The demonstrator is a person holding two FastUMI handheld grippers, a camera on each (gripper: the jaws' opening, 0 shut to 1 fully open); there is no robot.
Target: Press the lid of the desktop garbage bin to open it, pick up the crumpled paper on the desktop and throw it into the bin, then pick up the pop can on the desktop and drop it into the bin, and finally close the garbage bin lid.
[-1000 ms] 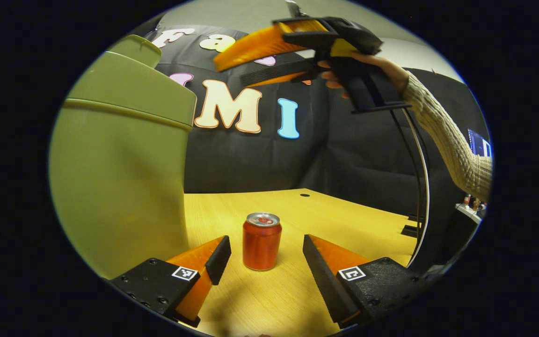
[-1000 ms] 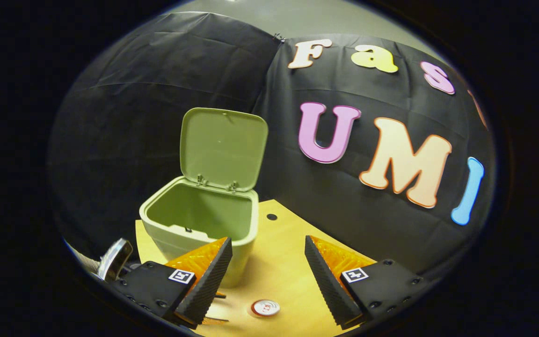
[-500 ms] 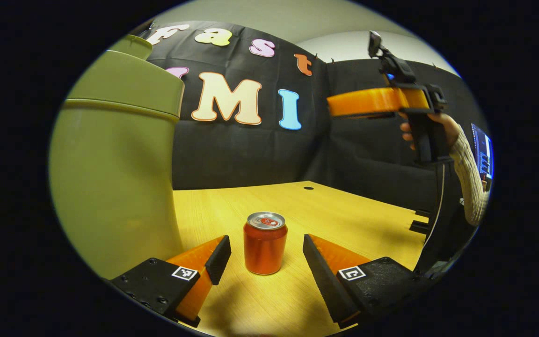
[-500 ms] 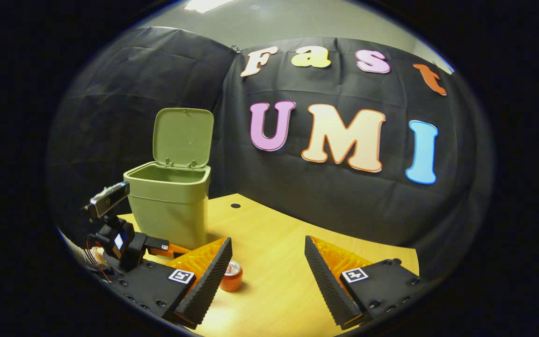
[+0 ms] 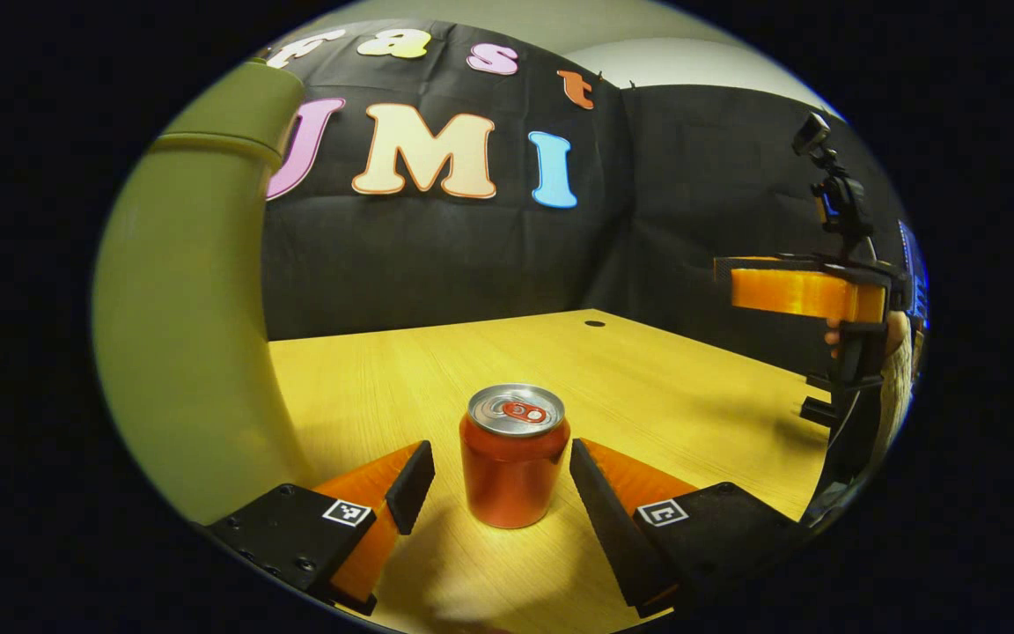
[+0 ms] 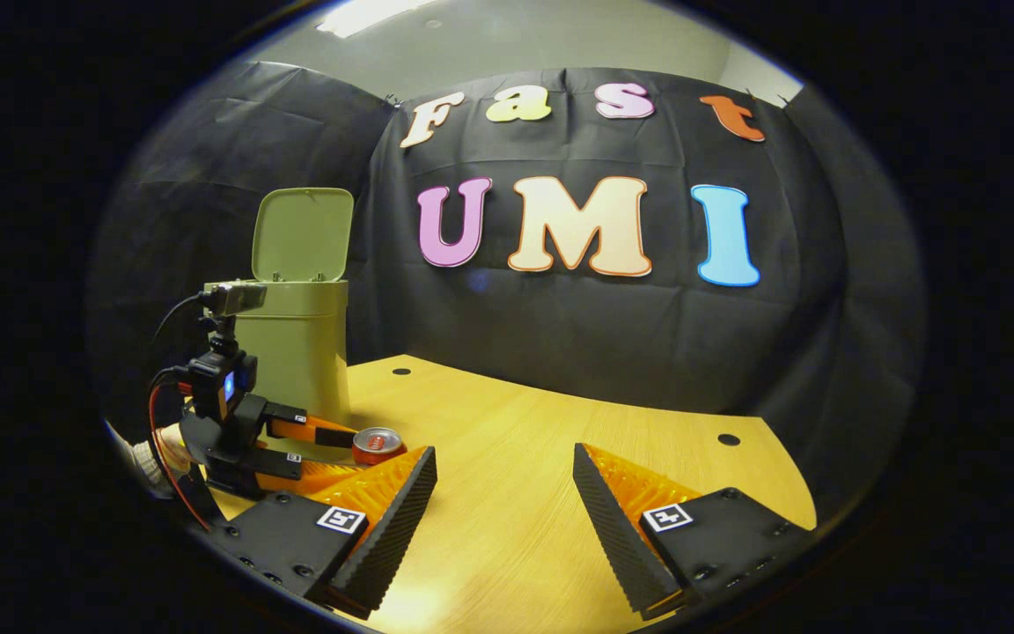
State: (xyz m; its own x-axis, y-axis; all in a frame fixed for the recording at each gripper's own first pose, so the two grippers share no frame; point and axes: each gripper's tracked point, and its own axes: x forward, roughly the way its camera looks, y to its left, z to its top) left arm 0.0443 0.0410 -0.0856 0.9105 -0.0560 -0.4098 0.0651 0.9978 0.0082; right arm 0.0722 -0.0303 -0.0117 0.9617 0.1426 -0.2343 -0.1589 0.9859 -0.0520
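Up close, in the left gripper view, the left gripper (image 5: 502,471) stands spread around the upright can (image 5: 514,454), fingers not touching it, bin (image 5: 186,326) just left. In the right gripper view, the right gripper (image 6: 504,493) gapes over bare desk (image 6: 560,440); bin lid (image 6: 303,233) stands up.

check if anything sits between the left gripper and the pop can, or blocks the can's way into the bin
Nothing visible does. The pop can stands upright on the desk between the open fingers of the left gripper. The bin stands close beside it, its lid raised, with no object between.
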